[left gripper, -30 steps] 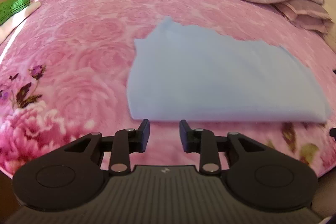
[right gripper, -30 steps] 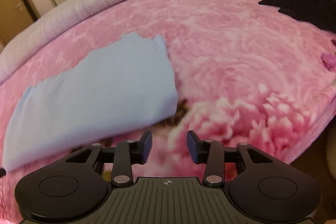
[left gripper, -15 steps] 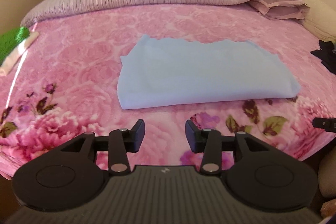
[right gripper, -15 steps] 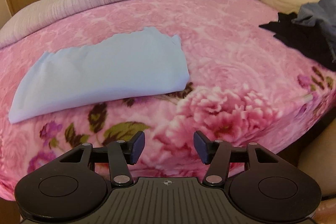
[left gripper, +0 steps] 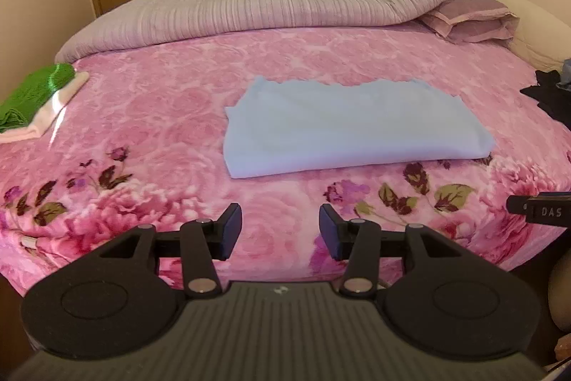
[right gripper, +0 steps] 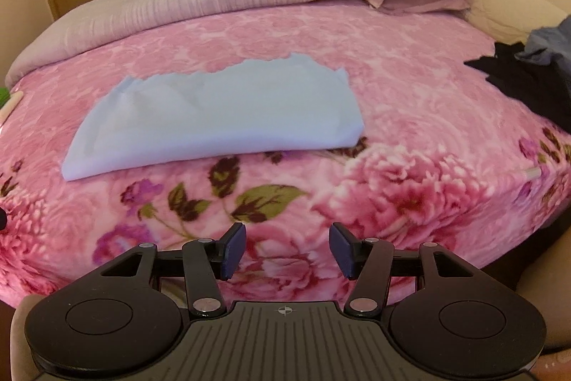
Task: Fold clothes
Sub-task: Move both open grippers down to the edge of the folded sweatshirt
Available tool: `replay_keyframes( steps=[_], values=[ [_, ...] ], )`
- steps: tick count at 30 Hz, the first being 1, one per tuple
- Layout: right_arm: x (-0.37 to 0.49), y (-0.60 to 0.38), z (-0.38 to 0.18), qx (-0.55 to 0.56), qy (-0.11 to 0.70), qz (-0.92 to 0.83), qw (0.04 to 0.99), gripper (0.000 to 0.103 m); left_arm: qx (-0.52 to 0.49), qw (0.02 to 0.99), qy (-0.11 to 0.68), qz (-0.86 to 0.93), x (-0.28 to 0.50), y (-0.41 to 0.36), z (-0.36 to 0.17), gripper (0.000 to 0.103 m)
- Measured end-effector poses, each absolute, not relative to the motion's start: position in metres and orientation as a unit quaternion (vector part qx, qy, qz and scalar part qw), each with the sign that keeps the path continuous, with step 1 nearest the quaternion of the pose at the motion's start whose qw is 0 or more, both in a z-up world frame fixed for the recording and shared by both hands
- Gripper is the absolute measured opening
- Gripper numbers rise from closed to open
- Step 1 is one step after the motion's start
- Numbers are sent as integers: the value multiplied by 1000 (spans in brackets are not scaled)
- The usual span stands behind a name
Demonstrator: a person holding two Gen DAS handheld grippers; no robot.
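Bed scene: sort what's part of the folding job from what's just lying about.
Part of the job:
- light blue garment, folded
- dark clothes pile
- green and pink folded stack

Lying about:
- grey quilt
- pillows
- pink floral blanket

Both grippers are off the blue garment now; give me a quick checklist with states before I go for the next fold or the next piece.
1. Left gripper free of cloth: ok, jaws opening, nothing between them.
2. Right gripper free of cloth: ok, open and empty.
3. Light blue garment lying flat on the pink floral blanket: ok, folded into a rough rectangle.
4. Far edge of the fold aligned: not ok, it looks ragged and uneven.
5. Finished stack, green folded item, apart from the work area: ok.
6. Next pieces reachable, dark clothes pile: cannot tell how tangled.
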State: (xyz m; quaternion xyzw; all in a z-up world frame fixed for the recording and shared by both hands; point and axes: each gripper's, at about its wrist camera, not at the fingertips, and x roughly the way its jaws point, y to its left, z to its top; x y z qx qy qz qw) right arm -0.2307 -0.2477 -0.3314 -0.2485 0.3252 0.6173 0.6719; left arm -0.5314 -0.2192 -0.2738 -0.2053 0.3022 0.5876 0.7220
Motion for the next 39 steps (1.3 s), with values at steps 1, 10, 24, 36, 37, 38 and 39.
replay_keyframes(
  steps=[1, 10, 24, 36, 37, 38, 39],
  values=[
    [-231, -249, -329, -246, 322, 619, 673, 56, -203, 721, 302, 590, -532, -221, -273, 44],
    [-223, -263, -329, -229, 324, 629, 669, 56, -179, 721, 296, 601, -528, -237, -262, 48],
    [-176, -258, -346, -179, 378, 592, 689, 56, -270, 726, 277, 568, -534, -187, -295, 48],
    [-115, -177, -408, 52, 582, 545, 601, 56, -542, 629, 110, 547, -593, -79, -378, 48],
    [-110, -170, -414, 77, 594, 537, 594, 56, -555, 618, 94, 548, -596, -71, -385, 48],
    [-106, -163, -421, 100, 605, 525, 590, 56, -568, 607, 78, 550, -598, -62, -393, 48],
    [-103, -156, -427, 118, 614, 514, 587, 56, -582, 594, 64, 551, -600, -54, -401, 48]
  ],
)
